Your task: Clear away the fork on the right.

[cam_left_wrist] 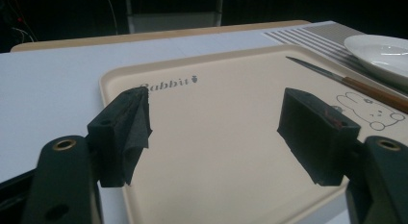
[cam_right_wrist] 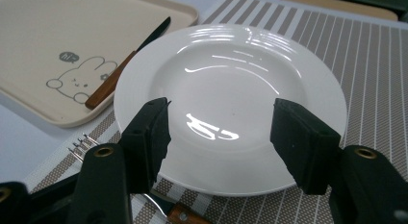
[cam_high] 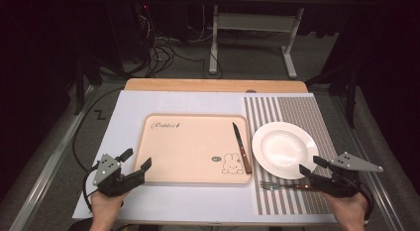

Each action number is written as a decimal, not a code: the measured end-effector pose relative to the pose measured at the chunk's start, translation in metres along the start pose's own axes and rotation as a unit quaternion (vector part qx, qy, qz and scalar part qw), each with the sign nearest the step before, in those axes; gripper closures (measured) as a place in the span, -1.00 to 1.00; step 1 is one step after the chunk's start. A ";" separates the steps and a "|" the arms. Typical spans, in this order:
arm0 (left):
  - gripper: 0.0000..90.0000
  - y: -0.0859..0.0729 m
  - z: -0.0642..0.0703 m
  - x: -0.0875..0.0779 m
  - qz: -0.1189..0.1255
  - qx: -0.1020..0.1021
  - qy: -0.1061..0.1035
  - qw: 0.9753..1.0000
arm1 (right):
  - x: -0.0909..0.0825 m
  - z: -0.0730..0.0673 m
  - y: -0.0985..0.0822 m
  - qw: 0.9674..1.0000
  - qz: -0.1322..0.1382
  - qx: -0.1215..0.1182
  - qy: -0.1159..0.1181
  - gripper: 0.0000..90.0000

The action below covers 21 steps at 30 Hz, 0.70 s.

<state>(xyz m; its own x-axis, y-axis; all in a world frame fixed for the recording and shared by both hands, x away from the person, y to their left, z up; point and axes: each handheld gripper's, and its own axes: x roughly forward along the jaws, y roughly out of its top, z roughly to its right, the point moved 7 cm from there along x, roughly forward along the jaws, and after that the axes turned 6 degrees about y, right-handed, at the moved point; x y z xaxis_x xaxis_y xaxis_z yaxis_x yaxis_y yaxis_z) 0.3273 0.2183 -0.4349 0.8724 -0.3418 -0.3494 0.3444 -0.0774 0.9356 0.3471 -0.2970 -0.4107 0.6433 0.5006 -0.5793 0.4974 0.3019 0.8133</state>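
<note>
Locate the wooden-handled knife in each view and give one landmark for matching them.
High view: the wooden-handled knife lies along the beige tray's right edge.
Left gripper view: upper right, above the rabbit drawing.
Right gripper view: upper left, between the rabbit drawing and the white plate.
Shared landmark: the rabbit drawing.

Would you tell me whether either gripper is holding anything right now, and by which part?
Nothing is held: the left gripper and right gripper both have open, empty jaws.
</note>
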 end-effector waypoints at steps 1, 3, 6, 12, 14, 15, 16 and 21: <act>-0.39 -0.001 0.001 0.001 -0.003 0.002 -0.002 1.000 | 0.000 0.000 0.000 1.000 0.000 0.000 0.000 -0.09; -0.40 -0.001 0.003 0.002 -0.007 0.007 -0.006 1.000 | 0.003 -0.001 -0.002 1.000 -0.015 0.002 -0.001 -0.09; -0.40 -0.002 0.005 0.003 -0.008 0.009 -0.010 1.000 | 0.006 -0.005 -0.003 1.000 -0.029 -0.007 -0.002 -0.01; -0.41 -0.002 0.009 0.002 -0.007 0.016 -0.014 1.000 | 0.003 -0.016 0.003 0.998 -0.060 -0.022 0.020 0.11; -0.41 -0.002 0.009 0.002 -0.006 0.017 -0.016 1.000 | 0.001 -0.018 0.002 0.996 -0.077 -0.029 0.019 0.13; -0.41 -0.002 0.010 0.002 -0.007 0.017 -0.016 1.000 | 0.000 -0.018 0.000 0.996 -0.087 -0.033 0.018 0.15; -0.41 -0.002 0.010 0.002 -0.006 0.017 -0.017 1.000 | 0.000 -0.018 -0.001 0.995 -0.093 -0.033 0.017 0.16; -0.40 -0.002 0.011 0.002 -0.003 0.024 -0.018 1.000 | -0.007 -0.016 -0.012 0.990 -0.132 -0.038 0.016 0.21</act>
<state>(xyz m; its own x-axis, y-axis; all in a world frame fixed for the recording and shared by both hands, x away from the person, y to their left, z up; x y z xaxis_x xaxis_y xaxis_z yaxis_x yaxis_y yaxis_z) 0.3243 0.2073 -0.4363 0.8567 -0.3749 -0.3543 0.3324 -0.1239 0.9350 0.3268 -0.2910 -0.4154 0.4780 0.4208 -0.7710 0.5999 0.4848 0.6365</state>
